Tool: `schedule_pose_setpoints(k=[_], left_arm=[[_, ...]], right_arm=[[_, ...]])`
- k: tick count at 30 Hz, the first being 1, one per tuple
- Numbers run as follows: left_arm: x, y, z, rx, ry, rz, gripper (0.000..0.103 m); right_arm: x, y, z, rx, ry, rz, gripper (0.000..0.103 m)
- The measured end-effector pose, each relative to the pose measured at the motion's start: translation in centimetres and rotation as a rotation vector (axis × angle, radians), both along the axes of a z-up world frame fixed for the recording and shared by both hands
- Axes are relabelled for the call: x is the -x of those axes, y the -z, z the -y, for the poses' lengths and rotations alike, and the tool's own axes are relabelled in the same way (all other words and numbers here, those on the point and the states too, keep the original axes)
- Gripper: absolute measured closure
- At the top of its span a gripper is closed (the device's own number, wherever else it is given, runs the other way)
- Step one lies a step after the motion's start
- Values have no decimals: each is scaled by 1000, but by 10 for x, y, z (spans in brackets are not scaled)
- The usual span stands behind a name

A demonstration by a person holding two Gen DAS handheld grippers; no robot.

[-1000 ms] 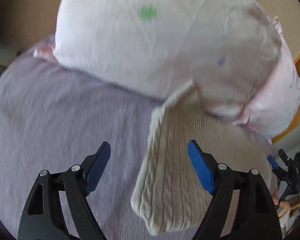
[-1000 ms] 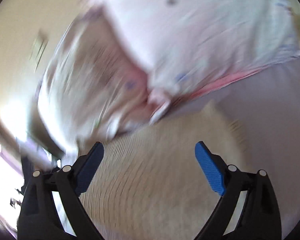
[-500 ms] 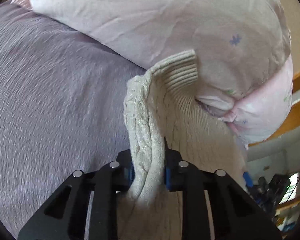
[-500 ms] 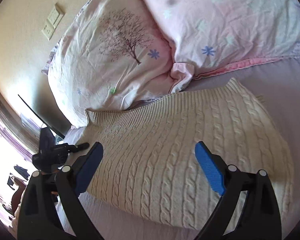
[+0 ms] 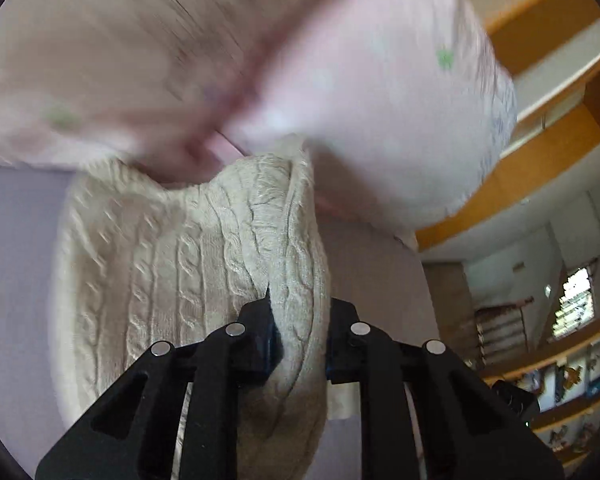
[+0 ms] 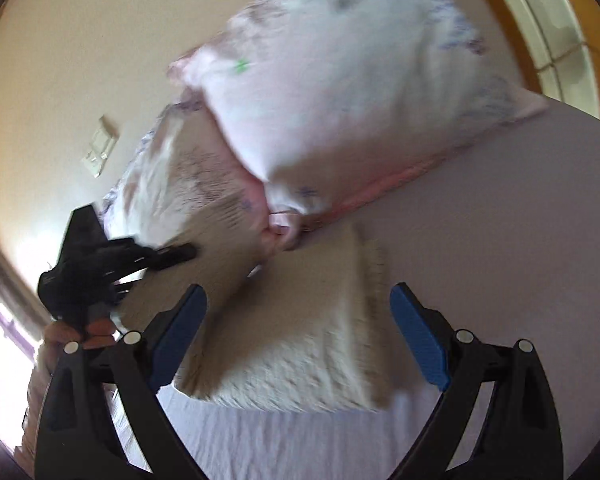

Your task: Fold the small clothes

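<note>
- The sweater (image 5: 188, 280) is a cream cable-knit lying on the bed (image 6: 500, 240), its far end touching the pillows (image 6: 340, 92); in my right view it sits at about 12 o'clock from the tool, partly doubled over.
- I judge it soft, thick and floppy, light enough to lift by one edge, with a grippy knit that should not slip but can stretch or snag if I pull hard.
- My left gripper (image 5: 300, 344) is clamped on a bunched fold of the sweater's edge, the knit rising between the jaws toward 12 o'clock.
- My right gripper (image 6: 300, 336) has its jaws spread wide and holds nothing, hovering above the sweater's near edge.
- A good hold, I think, is the thick edge or ribbed hem, taking both layers at a corner.
- Both views are blurred, so finer folds are hard to read.
</note>
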State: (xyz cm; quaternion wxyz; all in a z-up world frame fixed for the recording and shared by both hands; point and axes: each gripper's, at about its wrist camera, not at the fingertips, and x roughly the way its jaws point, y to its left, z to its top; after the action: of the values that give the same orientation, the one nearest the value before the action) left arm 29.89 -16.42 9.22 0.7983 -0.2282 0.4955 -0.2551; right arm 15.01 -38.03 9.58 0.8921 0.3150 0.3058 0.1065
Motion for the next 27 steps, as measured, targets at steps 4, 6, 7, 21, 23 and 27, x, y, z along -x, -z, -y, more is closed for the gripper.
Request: schedule_pose_setpoints(k=[4,6,7,21,23,27], left_arm=[[-8,49,67,224,193,-196,83],[-4,39,70,342,245,-185,79],[0,28,66,369,265,-148,64],[70,-6,-90,-158,85,226,17],[63,2,-96,-161,59,203,17],[55,14,-114,-149,17,170,17]], right_arm=[[14,9,25,15,48,-52,10],[17,6,30,26,57,-47,10],[18,3,33,29,55,-37,10],[-88,23,-39,53,-188,-288,33],[-97,31,-51,70,-232,-309,88],[-88,24,-37,113,-154,-270,90]])
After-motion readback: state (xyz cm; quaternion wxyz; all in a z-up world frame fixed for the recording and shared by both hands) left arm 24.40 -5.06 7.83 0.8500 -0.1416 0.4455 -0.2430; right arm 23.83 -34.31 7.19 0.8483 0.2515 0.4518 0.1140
